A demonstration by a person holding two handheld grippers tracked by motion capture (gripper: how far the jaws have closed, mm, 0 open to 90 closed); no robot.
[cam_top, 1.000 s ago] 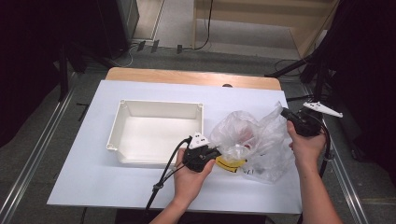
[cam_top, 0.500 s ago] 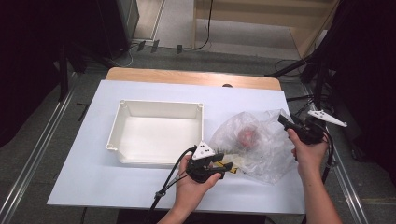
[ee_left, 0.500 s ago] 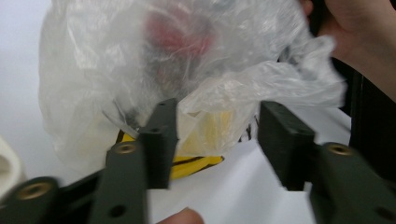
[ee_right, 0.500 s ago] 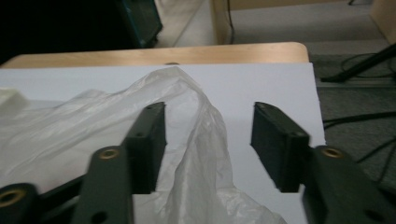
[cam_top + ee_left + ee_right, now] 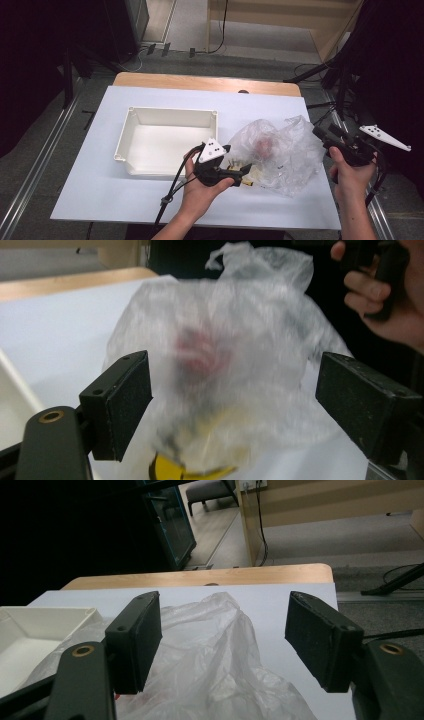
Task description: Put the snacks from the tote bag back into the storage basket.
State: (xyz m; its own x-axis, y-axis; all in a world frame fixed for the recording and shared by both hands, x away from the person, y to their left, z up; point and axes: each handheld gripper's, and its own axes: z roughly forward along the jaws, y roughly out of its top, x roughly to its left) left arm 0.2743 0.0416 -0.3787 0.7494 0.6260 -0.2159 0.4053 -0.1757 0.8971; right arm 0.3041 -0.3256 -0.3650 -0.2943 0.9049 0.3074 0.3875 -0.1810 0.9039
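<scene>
Since the bag (image 5: 280, 152) lies crumpled at centre right of the high view, just right of the tray (image 5: 167, 142), the coming grasp turns on which gripper is closer. The left gripper (image 5: 245, 172) is at the bag's lower left edge, jaws wide, with the bag straight ahead between them in its own view (image 5: 225, 365). The right gripper (image 5: 325, 134), jaws also wide, sits at the bag's right edge, the plastic low and ahead. The left seems nearer to the red (image 5: 265, 145) and yellow (image 5: 192, 472) contents.
</scene>
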